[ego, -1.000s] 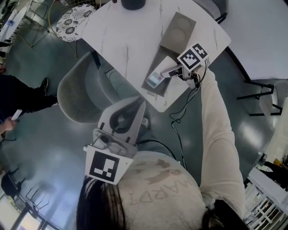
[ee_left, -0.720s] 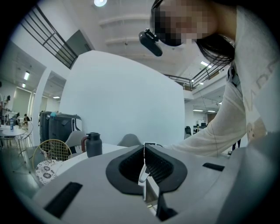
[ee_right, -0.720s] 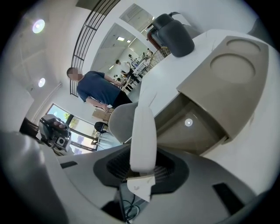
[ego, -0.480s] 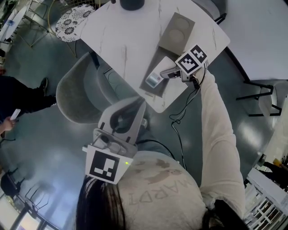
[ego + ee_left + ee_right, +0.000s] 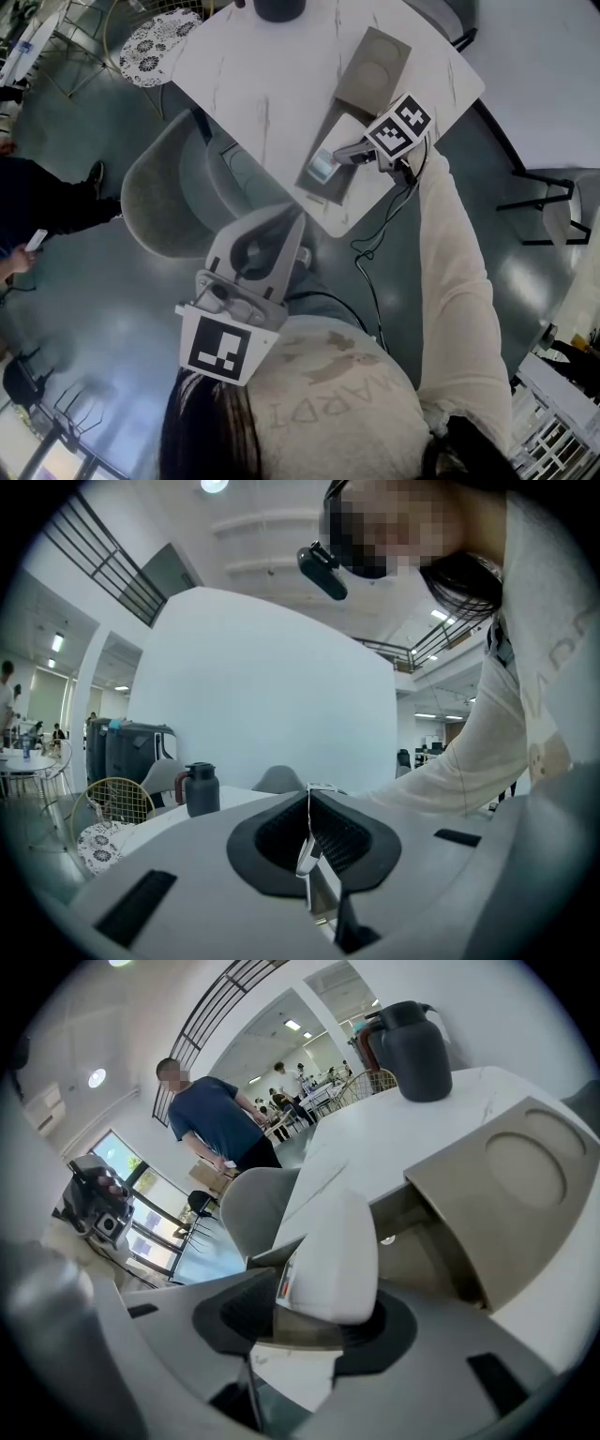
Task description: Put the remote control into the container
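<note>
The taupe container (image 5: 372, 67) lies on the white table (image 5: 253, 75), its lid with a round recess (image 5: 525, 1166) slid back from an open compartment (image 5: 427, 1260). The white remote control (image 5: 323, 166) (image 5: 333, 1246) lies at the near end of that opening, between the jaws of my right gripper (image 5: 349, 150) (image 5: 319, 1321). Those jaws are opening, and the remote's side label shows beside the left pad. My left gripper (image 5: 292, 225) (image 5: 309, 832) hangs off the table near the person's chest, shut on nothing.
A dark flask (image 5: 277, 7) (image 5: 412, 1040) stands at the table's far edge. A grey chair (image 5: 173, 192) is tucked at the table's left side. A cable (image 5: 370, 272) trails from the right gripper. A person in dark blue (image 5: 211, 1119) stands beyond.
The right gripper and the remote have only shifted a little at the container's near end. The left gripper has stayed where it was.
</note>
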Tool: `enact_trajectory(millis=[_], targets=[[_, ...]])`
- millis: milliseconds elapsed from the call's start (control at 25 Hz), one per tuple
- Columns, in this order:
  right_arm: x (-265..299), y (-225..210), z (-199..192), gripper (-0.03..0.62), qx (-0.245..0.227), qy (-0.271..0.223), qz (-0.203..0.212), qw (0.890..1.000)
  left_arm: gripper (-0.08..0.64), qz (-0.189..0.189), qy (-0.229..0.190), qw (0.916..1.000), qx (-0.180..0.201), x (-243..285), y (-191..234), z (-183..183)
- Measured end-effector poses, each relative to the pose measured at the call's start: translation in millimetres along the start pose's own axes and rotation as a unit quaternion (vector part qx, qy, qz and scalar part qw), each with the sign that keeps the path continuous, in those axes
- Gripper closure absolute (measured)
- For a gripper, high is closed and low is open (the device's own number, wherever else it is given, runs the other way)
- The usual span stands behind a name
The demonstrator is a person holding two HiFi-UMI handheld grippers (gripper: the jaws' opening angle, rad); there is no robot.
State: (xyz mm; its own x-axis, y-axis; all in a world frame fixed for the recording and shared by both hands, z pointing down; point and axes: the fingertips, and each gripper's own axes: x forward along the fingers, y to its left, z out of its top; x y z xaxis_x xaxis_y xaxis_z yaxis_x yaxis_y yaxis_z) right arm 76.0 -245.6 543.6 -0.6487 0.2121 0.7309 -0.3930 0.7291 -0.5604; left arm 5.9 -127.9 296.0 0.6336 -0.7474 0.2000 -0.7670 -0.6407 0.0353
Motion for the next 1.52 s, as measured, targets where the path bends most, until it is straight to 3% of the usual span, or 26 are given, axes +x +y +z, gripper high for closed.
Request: enact_trajectory(millis=[200, 280, 360, 520, 600, 800, 1240, 1400, 1520], targets=[[-7.4, 3.4, -1.7, 0.404, -0.053, 0.004, -0.03, 0.998, 0.546, 0.001, 0.002, 1.0, 0.001, -3.2, 1.8, -0.6], [-6.2, 3.8, 0.6, 0.44, -0.065, 0.005, -0.042, 0.997, 0.546, 0.001, 0.0, 1.0, 0.0, -1.8, 2.8, -0.9], [-4.4, 2.2, 4.9, 0.456, -0.049, -0.004, -0.041, 0.998, 0.546, -0.001, -0.001, 1.0, -0.001, 0.0, 2.9, -1.3], [-4.8, 7.6, 11.7, 0.474, 0.044, -0.052, 0.005, 0.998, 0.546, -0.003, 0.0, 1.0, -0.001, -1.4, 1.0, -1.3], [-6.2, 9.7, 12.7, 0.474, 0.063, -0.066, 0.015, 0.996, 0.546, -0.003, 0.001, 1.0, -0.001, -2.2, 1.3, -0.7], [-9.3, 2.3, -0.1, 0.451, 0.028, -0.037, -0.028, 0.999, 0.546, -0.002, 0.002, 1.0, -0.002, -4.7, 1.1, -1.9], [-23.1, -17.9, -5.1, 0.426, 0.005, -0.031, -0.096, 0.995, 0.546, -0.004, 0.001, 1.0, 0.0, -6.2, 0.3, -4.6], [-29.4, -22.6, -2.5, 0.426, 0.026, -0.052, -0.101, 0.993, 0.546, -0.004, 0.003, 1.0, 0.001, -7.7, 0.8, -4.2], [-34.4, -16.9, 3.0, 0.426, 0.05, -0.087, -0.075, 0.992, 0.546, -0.003, 0.002, 1.0, -0.001, -8.6, 0.9, -3.5]])
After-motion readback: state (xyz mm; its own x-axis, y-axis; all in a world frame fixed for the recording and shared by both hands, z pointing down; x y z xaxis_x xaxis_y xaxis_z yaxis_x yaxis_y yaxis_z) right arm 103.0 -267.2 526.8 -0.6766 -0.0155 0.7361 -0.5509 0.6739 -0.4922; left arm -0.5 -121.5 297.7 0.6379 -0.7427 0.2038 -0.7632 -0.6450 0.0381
